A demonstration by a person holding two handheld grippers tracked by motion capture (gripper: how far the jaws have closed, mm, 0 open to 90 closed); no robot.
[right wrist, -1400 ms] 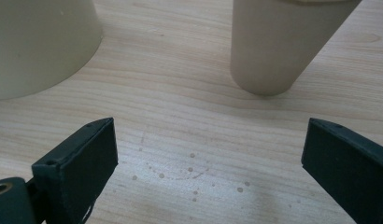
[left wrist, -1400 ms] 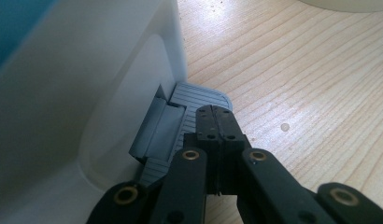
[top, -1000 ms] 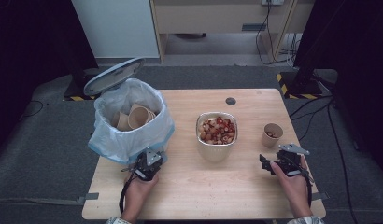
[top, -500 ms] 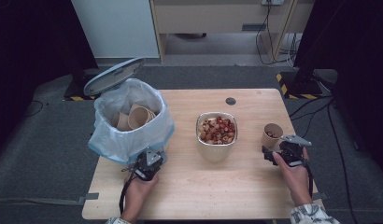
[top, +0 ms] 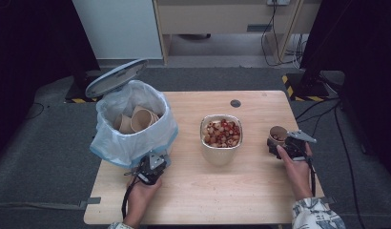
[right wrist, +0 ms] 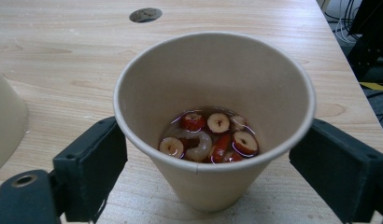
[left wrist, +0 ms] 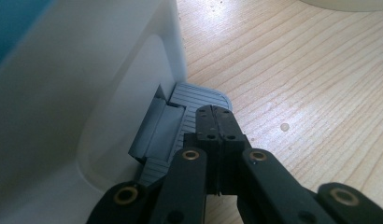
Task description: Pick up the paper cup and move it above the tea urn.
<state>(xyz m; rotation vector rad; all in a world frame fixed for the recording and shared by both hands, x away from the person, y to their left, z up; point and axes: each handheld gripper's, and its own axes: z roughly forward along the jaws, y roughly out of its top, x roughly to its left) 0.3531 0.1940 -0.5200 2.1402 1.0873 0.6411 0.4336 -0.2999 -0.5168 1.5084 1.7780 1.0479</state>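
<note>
Right gripper view: paper cup (right wrist: 213,121) base cut off

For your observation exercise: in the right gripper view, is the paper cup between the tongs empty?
No: the paper cup holds red fruit slices in liquid at its bottom.

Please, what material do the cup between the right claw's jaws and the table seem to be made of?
The cup looks like matte tan paper, probably coated inside: it has a rolled rim and holds liquid with red fruit slices. The table looks like pale wood or wood veneer, with visible grain lines and a smooth, slightly glossy finish.
</note>
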